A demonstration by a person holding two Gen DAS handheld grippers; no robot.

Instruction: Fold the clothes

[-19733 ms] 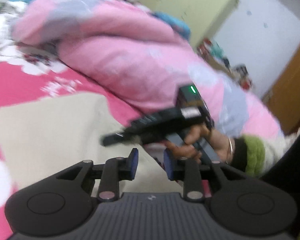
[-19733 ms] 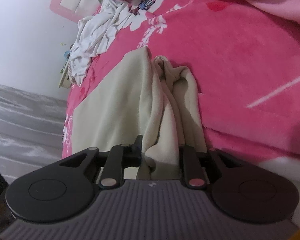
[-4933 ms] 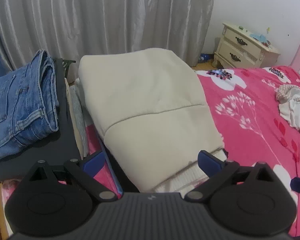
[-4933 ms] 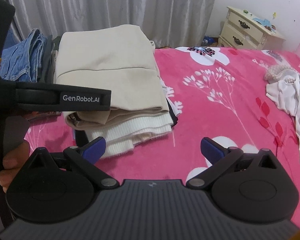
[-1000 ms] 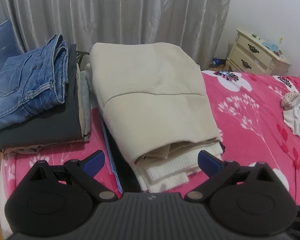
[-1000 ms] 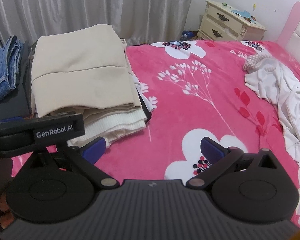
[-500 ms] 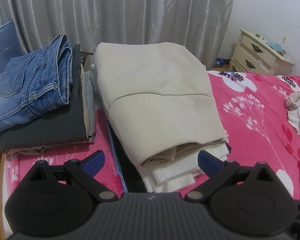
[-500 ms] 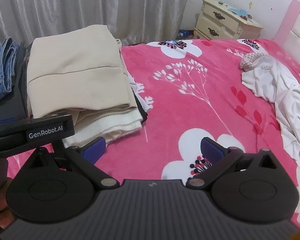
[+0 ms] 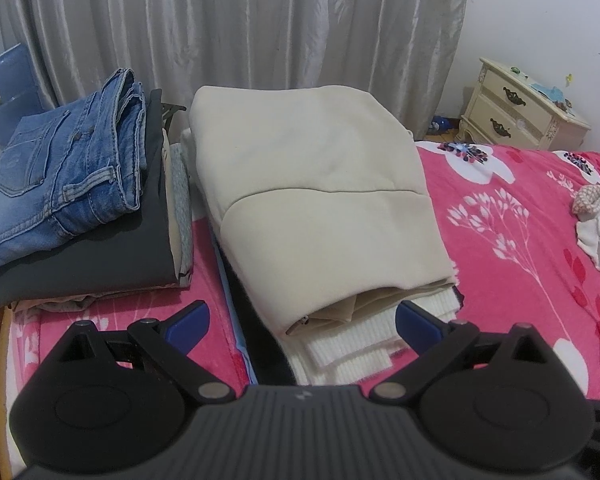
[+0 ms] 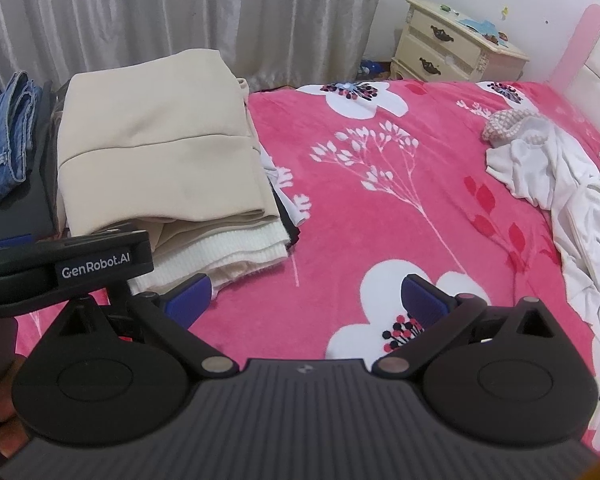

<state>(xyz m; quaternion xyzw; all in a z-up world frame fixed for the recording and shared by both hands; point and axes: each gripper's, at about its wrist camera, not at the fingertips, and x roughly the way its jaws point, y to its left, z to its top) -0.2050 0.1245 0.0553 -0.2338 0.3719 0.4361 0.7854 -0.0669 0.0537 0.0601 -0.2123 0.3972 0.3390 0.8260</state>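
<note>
Beige folded garment (image 9: pixel 312 200) atop white ribbed knit (image 9: pixel 352 344), on pink floral bed (image 10: pixel 400 216) beside jeans stack (image 9: pixel 68 176). Left gripper (image 9: pixel 302 322) and right gripper (image 10: pixel 306 294) pulled farther back than a second ago; both jaws spread wide, holding nothing. Unfolded white clothes (image 10: pixel 560 200) still heaped at right.

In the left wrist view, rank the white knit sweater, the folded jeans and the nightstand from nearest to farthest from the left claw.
1. White knit sweater: lowest pale layer of the middle stack, right between the open left claw fingers.
2. Folded jeans: farther back on the left, topping the dark stack.
3. Nightstand: farthest, at the right by the wall past the bed.
</note>
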